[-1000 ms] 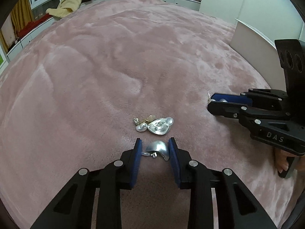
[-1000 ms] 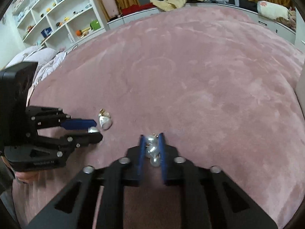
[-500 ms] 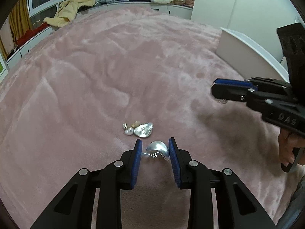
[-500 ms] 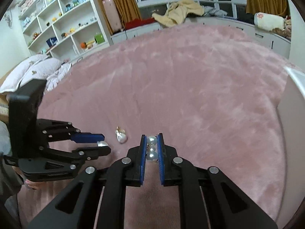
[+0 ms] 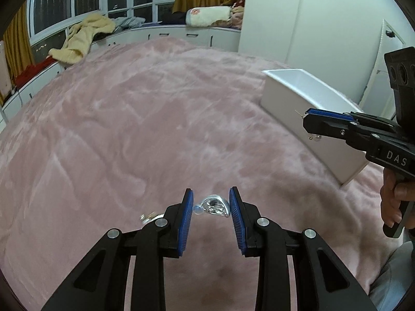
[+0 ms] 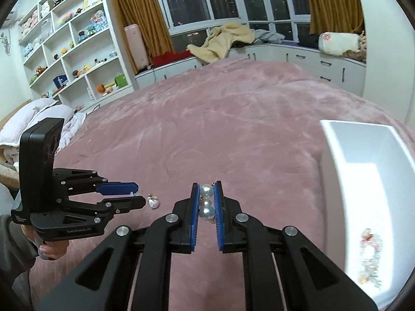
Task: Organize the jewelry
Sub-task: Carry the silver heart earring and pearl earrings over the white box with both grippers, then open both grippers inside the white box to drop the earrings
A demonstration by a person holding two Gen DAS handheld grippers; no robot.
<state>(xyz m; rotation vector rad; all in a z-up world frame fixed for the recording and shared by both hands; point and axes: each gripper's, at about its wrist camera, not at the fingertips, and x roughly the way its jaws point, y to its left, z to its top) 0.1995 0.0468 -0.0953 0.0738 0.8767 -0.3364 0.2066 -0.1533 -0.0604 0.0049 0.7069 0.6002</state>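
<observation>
- In the left wrist view, the left gripper (image 5: 211, 202) sits at the bottom centre of the frame, its blue pads clamped on a silver shell-shaped earring (image 5: 215, 205) with a small clear bead at its left end.
- Just left of that gripper's left finger, low in the frame, a small silver-and-gold piece of jewelry (image 5: 150, 217) lies on the pink blanket (image 5: 145, 119); it is partly hidden and blurred, so its shape is hard to tell.
- In the right wrist view, the right gripper (image 6: 207, 199) is at the bottom centre, jaws closed tightly on a pearl earring (image 6: 206, 201) of two white pearls stacked one above the other between the pads.
- The same gripper shows at the right edge of the left wrist view, with a thin pin and a tiny pearl sticking out at its tip, in front of the white box (image 5: 308, 108).
- The white box (image 6: 334, 171) fills the right side of the right wrist view; a beaded, colourful piece (image 6: 369, 255) lies inside it at the lower right.
- A small white and gold earring (image 6: 153, 202) rests on the blanket left of centre, just beside the tip of the other gripper.
- A hand (image 5: 393, 202) grips the handle at the right edge of the left wrist view.
</observation>
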